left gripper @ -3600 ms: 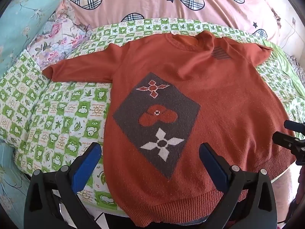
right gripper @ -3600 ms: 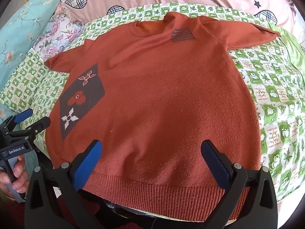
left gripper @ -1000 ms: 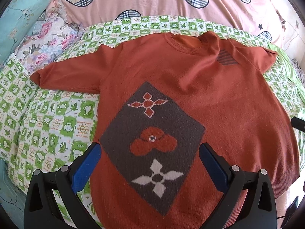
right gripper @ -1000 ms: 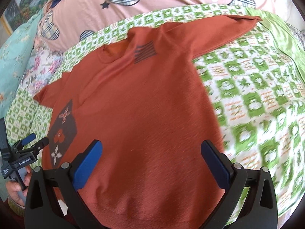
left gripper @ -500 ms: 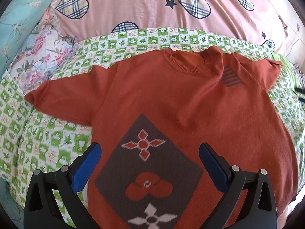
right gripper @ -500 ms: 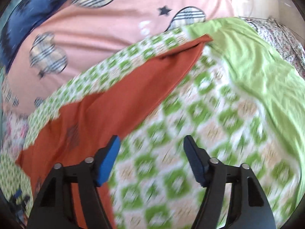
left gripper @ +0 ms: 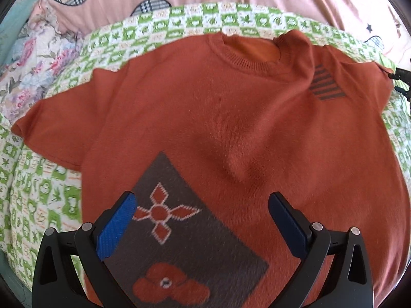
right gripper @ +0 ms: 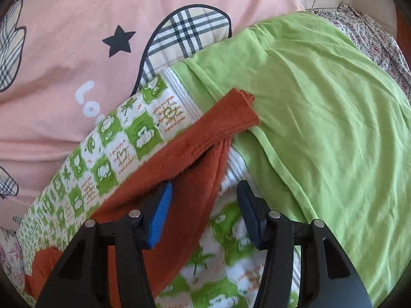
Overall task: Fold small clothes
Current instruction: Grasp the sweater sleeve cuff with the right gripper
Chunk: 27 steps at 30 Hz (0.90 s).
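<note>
On the bed, a rust sweater (left gripper: 231,118) lies spread face up over a green-checked quilt (left gripper: 38,192), collar at the far side, and both sleeves out to left and right. From the left wrist view, the left gripper (left gripper: 203,220) hangs above the near half of the sweater, jaws wide apart with nothing between them. Its blue pads (left gripper: 115,225) frame a grey diamond patch (left gripper: 185,243) with a cross-shaped flower and a red blossom. A small striped grey mark (left gripper: 326,87) sits far right, near the shoulder. At the far right edge of that view, black parts of the right gripper show just beside the sleeve end.

Over to the right wrist view, and that corner is plain to see. The right gripper (right gripper: 204,213) is low over the sleeve (right gripper: 205,148), jaws partly open; the left pad is over sleeve cloth, the right pad over quilt, and the sleeve's edge runs through the gap. Whether a pad touches the cloth, I cannot tell. The cuff (right gripper: 244,107) points far right and rests on a lime sheet (right gripper: 321,102). A pink cover (right gripper: 77,51) with plaid hearts and a black star lies beyond.
</note>
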Motion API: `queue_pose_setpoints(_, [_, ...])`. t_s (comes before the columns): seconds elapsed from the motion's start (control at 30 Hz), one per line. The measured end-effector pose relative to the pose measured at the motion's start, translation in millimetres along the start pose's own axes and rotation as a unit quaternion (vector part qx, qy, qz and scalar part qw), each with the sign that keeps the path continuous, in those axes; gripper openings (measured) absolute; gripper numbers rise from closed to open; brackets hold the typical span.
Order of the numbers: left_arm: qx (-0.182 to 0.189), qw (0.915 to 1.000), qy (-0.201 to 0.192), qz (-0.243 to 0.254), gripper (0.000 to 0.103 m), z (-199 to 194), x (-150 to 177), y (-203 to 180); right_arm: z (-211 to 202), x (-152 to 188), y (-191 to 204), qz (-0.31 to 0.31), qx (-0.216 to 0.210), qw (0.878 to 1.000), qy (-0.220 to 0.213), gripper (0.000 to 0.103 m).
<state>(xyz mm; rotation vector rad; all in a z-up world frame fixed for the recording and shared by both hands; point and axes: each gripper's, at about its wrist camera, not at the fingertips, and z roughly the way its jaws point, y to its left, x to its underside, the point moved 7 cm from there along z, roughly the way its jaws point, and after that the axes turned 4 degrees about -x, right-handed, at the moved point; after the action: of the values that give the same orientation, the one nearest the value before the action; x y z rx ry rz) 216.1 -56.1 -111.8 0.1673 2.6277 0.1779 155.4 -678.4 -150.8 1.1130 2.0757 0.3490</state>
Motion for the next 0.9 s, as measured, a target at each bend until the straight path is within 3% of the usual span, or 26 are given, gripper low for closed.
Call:
queue_pose_setpoints(0.03, [0.0, 1.0, -0.002, -0.002, 0.102, 2.2, -4.2, -0.2, 0.7, -3.3, 0.8, 0.001, 0.001, 1.0, -0.001, 0.044])
queue_pose_setpoints(0.07, [0.002, 1.0, 0.003, -0.004, 0.102, 6.6, -5.9, -1.7, -0.8, -5.1, 3.8, -0.004, 0.0, 1.0, -0.002, 0.021])
queue_pose_setpoints(0.1, [0.003, 1.0, 0.003, -0.004, 0.102, 8.6, -7.8, -2.2, -4.7, -5.4, 10.1, -0.01, -0.009, 1.0, -0.001, 0.009])
queue_pose_setpoints(0.27, [0.011, 0.9999, 0.001, -0.003, 0.102, 12.5, -10.3, -4.9, -52.9, 14.4, 65.9, -0.065, -0.067, 0.996, -0.007, 0.008])
queue_pose_setpoints(0.43, [0.03, 0.9994, -0.005, -0.018, 0.102, 4.2, -7.0, 0.1, -96.9, 72.1, 154.9, -0.139, -0.123, 0.982, 0.032, 0.008])
queue_pose_setpoints(0.57, [0.038, 0.9987, -0.016, -0.031, 0.102, -7.1, 0.1, 9.7, -115.0, 145.2, 235.6, -0.197, -0.183, 0.96, 0.074, 0.007])
queue_pose_setpoints(0.73, [0.043, 0.9975, -0.028, -0.049, 0.102, -17.7, 9.9, 28.3, -117.2, 241.4, 326.1, -0.225, -0.271, 0.926, 0.137, 0.007])
queue_pose_setpoints(0.9, [0.054, 0.9957, -0.03, -0.069, 0.102, -21.6, 18.1, 53.4, -105.0, 331.7, 398.0, -0.252, -0.322, 0.889, 0.208, 0.008])
